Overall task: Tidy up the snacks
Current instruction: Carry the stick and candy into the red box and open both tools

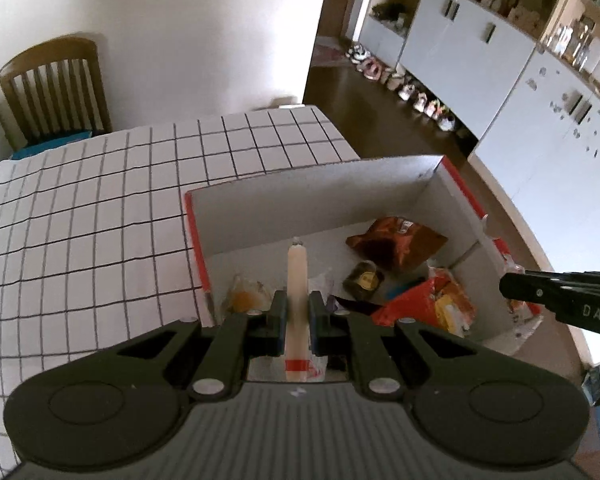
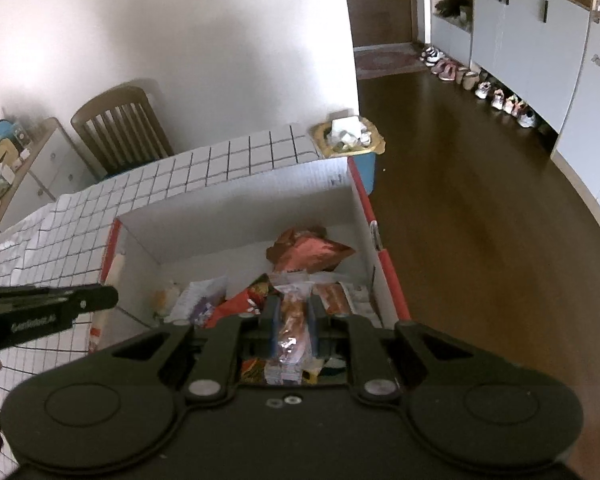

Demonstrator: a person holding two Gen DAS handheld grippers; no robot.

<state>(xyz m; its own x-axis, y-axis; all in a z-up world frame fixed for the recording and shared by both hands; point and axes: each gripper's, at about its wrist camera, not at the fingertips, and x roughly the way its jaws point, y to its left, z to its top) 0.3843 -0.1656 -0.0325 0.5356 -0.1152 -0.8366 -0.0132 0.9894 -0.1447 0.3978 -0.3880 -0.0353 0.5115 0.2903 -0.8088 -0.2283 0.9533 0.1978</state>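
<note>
My left gripper point(image 1: 298, 312) clamps a pale stick point(image 1: 296, 276) upright between its jaws over the box point(image 1: 312, 184); my right gripper point(image 2: 294, 320) pinches a snack packet point(image 2: 294, 332).

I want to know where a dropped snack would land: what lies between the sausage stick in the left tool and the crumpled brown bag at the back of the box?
In the left wrist view, between the sausage stick and the brown bag, only bare white box floor shows.
</note>
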